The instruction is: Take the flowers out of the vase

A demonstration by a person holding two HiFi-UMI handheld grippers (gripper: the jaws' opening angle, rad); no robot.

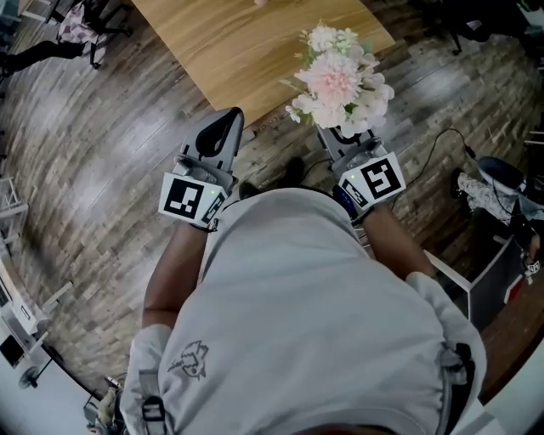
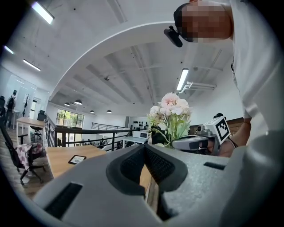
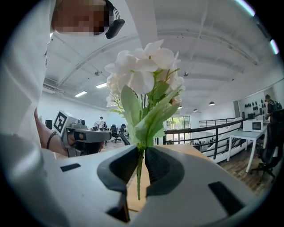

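My right gripper [image 1: 342, 136] is shut on the green stems of a bunch of pink and white flowers [image 1: 340, 76], which it holds upright in the air near the corner of a wooden table [image 1: 246, 42]. In the right gripper view the stems [image 3: 140, 170] pass between the pads and hang free below, with the blooms [image 3: 142, 75] above. My left gripper [image 1: 223, 123] is level beside it, its jaws shut with nothing between them [image 2: 144, 150]. From the left gripper view the flowers [image 2: 171, 108] and the right gripper [image 2: 191, 142] show at the right. No vase is in view.
A small dark flat device [image 2: 76, 159] lies on the wooden table [image 2: 57, 157]. A black cable [image 1: 442, 144] runs over the wood floor at the right, and an office chair [image 1: 81, 25] stands at the top left. A black railing [image 2: 88, 135] and a white desk [image 3: 248, 135] stand farther off.
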